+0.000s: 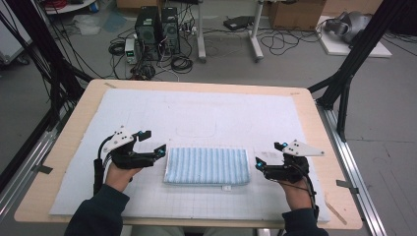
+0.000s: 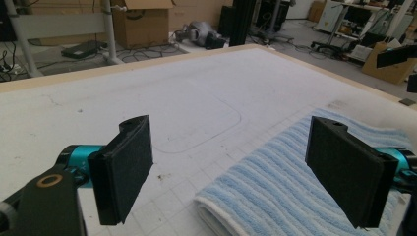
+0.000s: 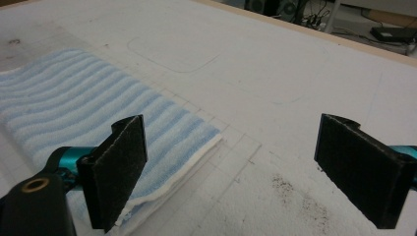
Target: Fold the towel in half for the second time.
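Between your two grippers, on the white mat (image 1: 196,118), the folded blue striped towel (image 1: 206,165) lies flat, just beside each. Your left gripper (image 1: 153,145) and right gripper (image 1: 268,155) both have their jaws wide apart, holding nothing. From above you see computer towers (image 1: 157,30) on the floor beyond the table.

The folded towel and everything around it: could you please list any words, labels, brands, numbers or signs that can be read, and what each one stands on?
No text can be read in these pictures.
Blue striped towel: a small white tag at its near edge, too small to read.
White mat: only grid lines and drawn outlines, no writing.
Cardboard boxes beyond the table: no legible print.
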{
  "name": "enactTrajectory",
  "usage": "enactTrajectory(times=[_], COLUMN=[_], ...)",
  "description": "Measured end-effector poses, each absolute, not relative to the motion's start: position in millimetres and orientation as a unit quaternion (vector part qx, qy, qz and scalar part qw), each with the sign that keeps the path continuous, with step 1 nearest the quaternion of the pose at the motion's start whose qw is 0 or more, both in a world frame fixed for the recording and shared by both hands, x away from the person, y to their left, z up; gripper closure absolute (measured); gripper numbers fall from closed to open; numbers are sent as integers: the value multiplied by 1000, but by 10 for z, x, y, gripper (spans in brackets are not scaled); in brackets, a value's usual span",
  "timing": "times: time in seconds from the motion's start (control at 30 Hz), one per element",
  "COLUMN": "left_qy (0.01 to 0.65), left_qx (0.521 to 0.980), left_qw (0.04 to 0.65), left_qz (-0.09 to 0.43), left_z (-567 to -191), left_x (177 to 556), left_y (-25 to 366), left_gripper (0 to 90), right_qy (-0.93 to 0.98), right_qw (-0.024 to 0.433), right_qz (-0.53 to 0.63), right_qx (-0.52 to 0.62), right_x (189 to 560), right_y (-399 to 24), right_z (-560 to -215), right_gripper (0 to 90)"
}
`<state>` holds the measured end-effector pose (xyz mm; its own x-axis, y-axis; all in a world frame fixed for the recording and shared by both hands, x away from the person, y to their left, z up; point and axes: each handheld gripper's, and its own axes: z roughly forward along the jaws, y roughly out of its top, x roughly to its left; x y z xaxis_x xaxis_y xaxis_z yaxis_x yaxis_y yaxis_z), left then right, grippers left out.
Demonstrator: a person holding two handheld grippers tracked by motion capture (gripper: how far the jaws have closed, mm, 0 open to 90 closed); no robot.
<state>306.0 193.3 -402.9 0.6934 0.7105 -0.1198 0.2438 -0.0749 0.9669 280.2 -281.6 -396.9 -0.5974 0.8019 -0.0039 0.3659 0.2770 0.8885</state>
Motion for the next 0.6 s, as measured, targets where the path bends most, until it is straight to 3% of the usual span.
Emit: enactTrajectory(times=[0.6], left_qy=[334], left_qx=[708], left_qw=[591], left_qz=[197], left_z=[-4027], left_x=[2976], left_y=[1935], left_gripper=[184], right_qy=[757], right_qw=[236], right_qz=[469], right_qx=[388], right_x=[2756], right_y=[-2781], right_z=[-3954], right_gripper=[117])
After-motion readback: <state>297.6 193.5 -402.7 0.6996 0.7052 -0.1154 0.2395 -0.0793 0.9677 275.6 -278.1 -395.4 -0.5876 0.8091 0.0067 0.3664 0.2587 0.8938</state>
